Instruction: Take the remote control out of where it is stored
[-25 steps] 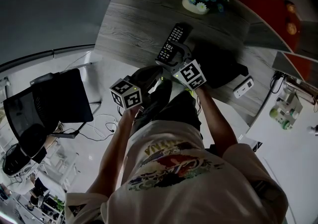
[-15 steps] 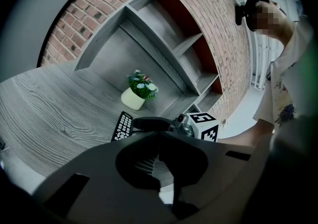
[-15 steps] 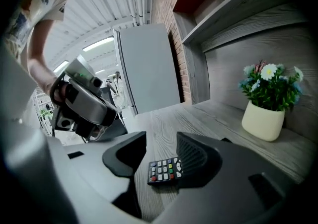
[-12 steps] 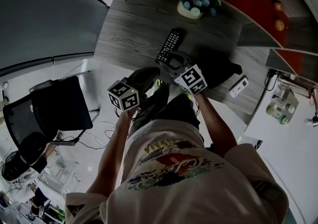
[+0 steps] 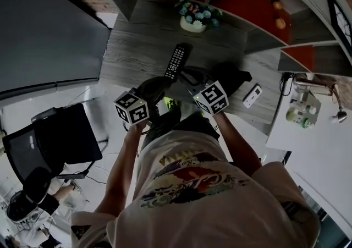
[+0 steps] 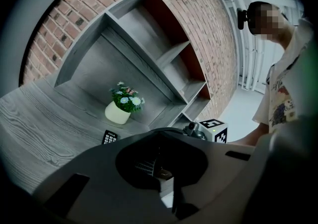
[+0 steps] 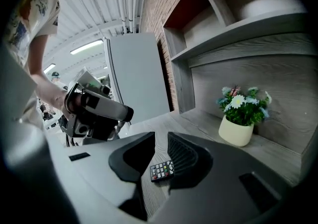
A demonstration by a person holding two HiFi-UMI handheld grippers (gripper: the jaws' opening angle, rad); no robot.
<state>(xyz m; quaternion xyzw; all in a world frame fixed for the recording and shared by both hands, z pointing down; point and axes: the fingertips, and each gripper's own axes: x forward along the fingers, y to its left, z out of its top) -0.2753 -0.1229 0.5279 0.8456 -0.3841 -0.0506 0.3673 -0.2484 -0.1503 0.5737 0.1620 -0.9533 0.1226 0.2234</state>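
Two grippers show in the head view, held side by side over the near edge of a grey desk (image 5: 132, 49). The left gripper (image 5: 164, 83) and the right gripper (image 5: 187, 72) both point toward the back of the desk. The remote (image 5: 176, 61) lies flat on the desk just ahead of the right gripper, apart from both. A pot (image 5: 192, 25) of flowers stands farther back, under the shelves (image 5: 258, 27). Only this view shows a small white device (image 5: 252, 95) on the desk at the right and a black chair (image 5: 52, 131) on the floor at the left.

From the left gripper view, the left gripper (image 6: 159, 157) has its jaws together, with nothing between them. Over its body, the top end of the remote (image 6: 110, 137) shows on the desk near the pot. The right gripper's marker cube (image 6: 213, 129) shows at the right. This view alone takes in the brick wall (image 6: 208, 34) behind the shelves.

Through the right gripper view, the right gripper (image 7: 161, 154) has a narrow gap between its jaws, which have just been closing. The remote (image 7: 162, 170) is seen through that gap, lying buttons up on the desk beyond the tips. Neither pad presses on it, so the gripper is empty. The left gripper's body (image 7: 94, 111) shows at the left in the person's hand (image 7: 49, 94). A tall grey panel (image 7: 134, 74) stands behind it, and the pot is at the right.
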